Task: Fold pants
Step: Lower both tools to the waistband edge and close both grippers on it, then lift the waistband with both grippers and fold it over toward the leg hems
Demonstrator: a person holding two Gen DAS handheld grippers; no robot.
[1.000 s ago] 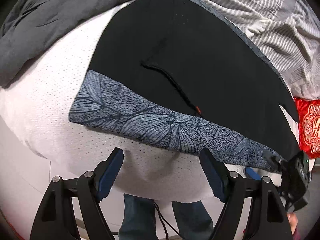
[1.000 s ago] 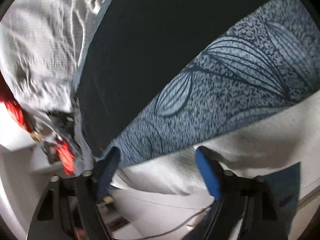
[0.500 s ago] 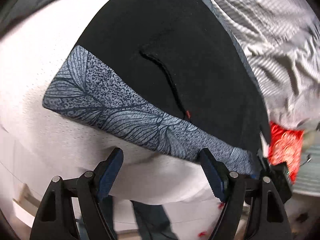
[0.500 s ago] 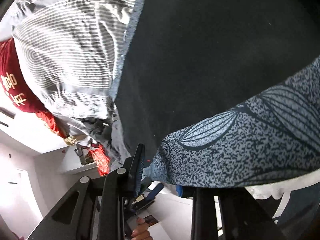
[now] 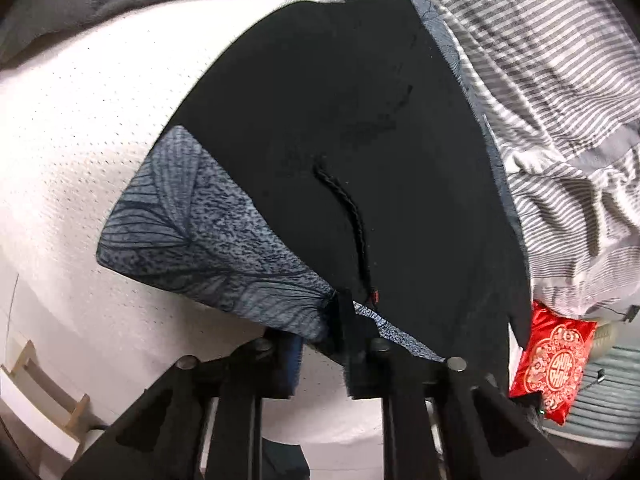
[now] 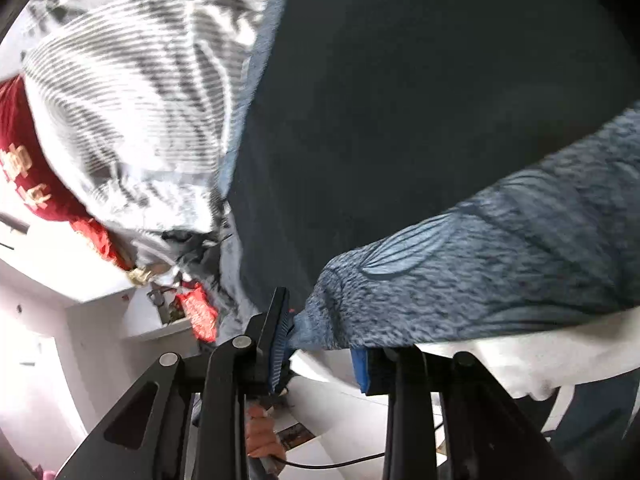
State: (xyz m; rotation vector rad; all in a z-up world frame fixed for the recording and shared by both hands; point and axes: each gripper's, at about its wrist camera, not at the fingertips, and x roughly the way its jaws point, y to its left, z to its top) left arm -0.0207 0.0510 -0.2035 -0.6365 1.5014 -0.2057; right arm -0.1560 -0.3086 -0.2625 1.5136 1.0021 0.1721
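Left claw [image 5: 334, 332] clamped on the patterned grey-blue waistband [image 5: 208, 248] of the pants [image 5: 360, 120], near the black drawstring [image 5: 352, 216]; right claw [image 6: 320, 340] likewise pinching a bunched end of the same waistband [image 6: 480, 272], fabric pulled into a small peak between its blue-padded fingers [image 6: 280, 340]. Pants spread flat and dark across the white bed [image 5: 80, 120], legs running away toward a striped grey-and-white cover [image 5: 540, 80], waistband at the near edge of the bed. Red embroidered pouch [image 5: 554, 364] just beyond the far side of the garment. No fold line visible across the black cloth; legs apparently one on the other, though not certain from these views. Judged an early stage: both grips secured on the waistband, the crosswise folds not yet made, so lifting, carrying over toward the leg ends, and smoothing all left to do.
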